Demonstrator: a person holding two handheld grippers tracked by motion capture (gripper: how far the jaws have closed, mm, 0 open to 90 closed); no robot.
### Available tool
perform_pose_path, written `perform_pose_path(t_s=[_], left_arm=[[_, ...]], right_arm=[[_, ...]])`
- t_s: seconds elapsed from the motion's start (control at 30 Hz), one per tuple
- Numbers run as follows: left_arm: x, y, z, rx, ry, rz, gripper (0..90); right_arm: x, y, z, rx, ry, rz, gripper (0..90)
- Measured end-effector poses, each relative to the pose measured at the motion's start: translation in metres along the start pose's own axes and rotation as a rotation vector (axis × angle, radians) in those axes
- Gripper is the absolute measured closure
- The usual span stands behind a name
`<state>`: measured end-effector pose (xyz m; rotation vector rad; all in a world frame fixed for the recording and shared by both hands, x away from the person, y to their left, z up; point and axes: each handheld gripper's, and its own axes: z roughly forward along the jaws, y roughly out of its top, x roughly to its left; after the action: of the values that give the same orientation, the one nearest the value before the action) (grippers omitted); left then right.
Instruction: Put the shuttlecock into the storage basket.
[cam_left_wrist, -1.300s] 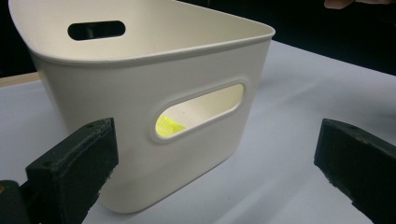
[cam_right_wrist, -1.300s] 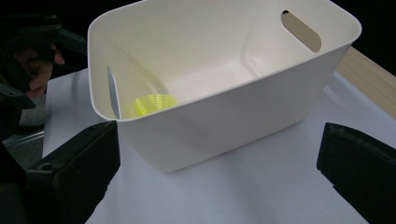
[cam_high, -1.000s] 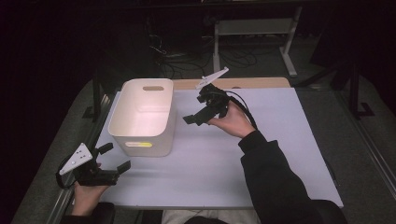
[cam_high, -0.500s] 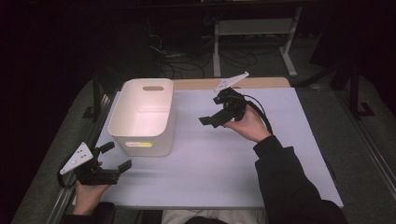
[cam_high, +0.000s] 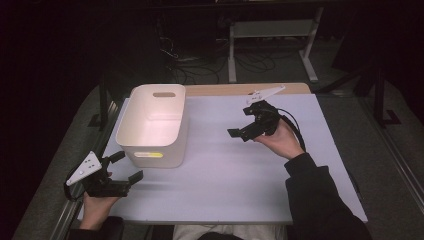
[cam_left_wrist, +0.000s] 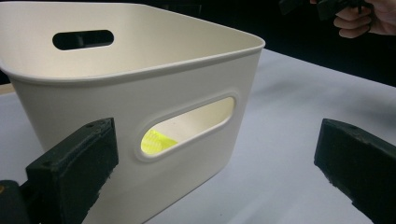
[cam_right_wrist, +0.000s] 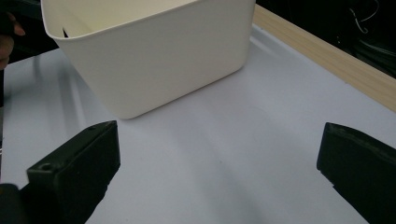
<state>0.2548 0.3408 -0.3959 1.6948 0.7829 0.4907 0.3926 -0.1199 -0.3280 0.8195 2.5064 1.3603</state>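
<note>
Right gripper (cam_high: 243, 129) drifting rightward, away from bin (cam_high: 152, 125), since earlier frames; left gripper (cam_high: 122, 170) staying put by bin's near corner.

Left gripper fingers (cam_left_wrist: 74, 163) spreading wide, gripping nothing, facing bin's near wall.

Bin sitting on desk (cam_high: 225, 170), left of centre. Looking like light, stiff, smooth plastic; walls likely slippery. Best hold judged: handle slot (cam_left_wrist: 187, 126) or rim.

Yellow thing (cam_left_wrist: 156, 140) peeking through slot; shape unclear, bin floor mostly hidden.

Right gripper fingers (cam_right_wrist: 74, 168) spreading too, empty, well right of bin.
</note>
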Motion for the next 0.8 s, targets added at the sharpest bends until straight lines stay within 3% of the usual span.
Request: perform_pose_path(t_s=[0.8], left_arm=[[-0.002, 0.001, 0.004, -0.002, -0.011, -0.016, 0.0]], right_arm=[[-0.011, -0.035, -0.025, -0.034, -0.045, 0.039, 0.0]])
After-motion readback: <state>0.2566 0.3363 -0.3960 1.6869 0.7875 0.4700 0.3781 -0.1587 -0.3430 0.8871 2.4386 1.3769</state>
